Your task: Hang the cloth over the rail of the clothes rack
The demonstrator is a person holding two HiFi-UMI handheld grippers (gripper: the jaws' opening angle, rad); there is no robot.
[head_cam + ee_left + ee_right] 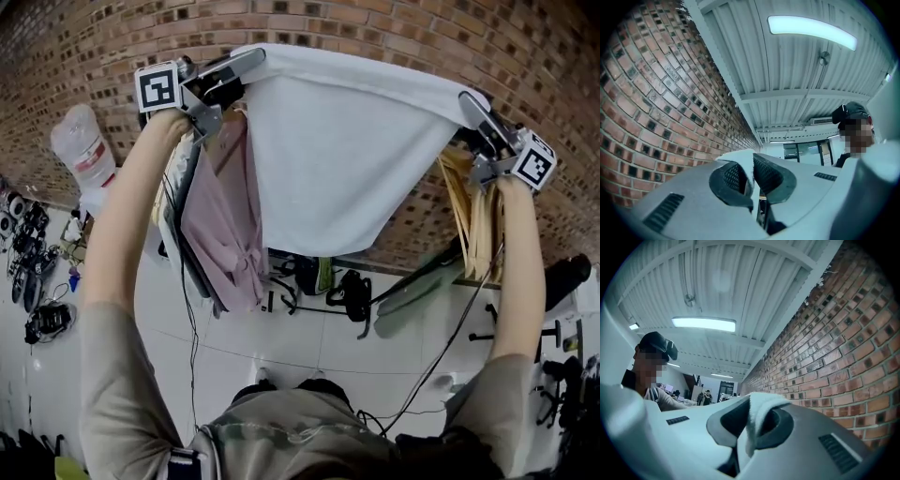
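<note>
white cloth [342,150] between both claws

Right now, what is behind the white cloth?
A pink garment shows past the cloth at its left edge, with brick wall above. The rail cannot be seen; the cloth may cover it.

Cloth [337,159] betw. L tool [251,59] & R tool [467,99], garment [225,225] below L tool, wall [394,28] behind

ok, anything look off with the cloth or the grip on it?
Nothing damaged or dropped. The white cloth is spread between the left gripper and right gripper, each shut on a top corner. Only oddity: its lower edge hangs slanted, deeper beside the pink garment.
</note>
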